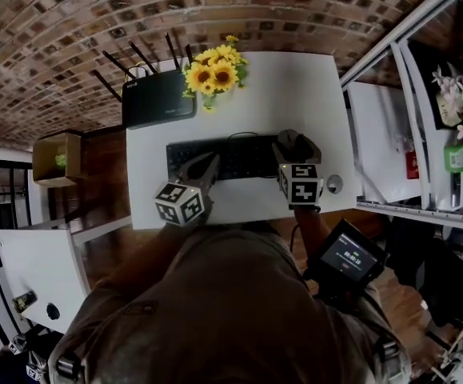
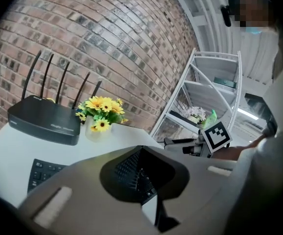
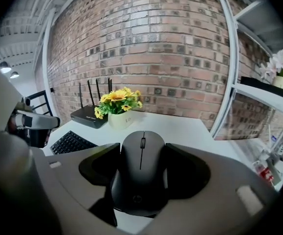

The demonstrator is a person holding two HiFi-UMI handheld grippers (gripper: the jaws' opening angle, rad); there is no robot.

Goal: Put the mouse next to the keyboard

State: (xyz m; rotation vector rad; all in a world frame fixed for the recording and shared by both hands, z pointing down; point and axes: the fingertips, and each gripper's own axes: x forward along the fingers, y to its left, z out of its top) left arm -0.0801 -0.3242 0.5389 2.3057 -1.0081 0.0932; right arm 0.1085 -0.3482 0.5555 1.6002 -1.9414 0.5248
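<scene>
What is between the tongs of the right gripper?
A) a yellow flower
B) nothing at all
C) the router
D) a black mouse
D: in the right gripper view, the black mouse sits between the tongs of the right gripper, which press on both of its sides.

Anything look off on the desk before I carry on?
Nothing stands out. The keyboard lies square on the table, the router and flowers stand upright at the back, and the mouse sits straight in the right gripper.
</scene>
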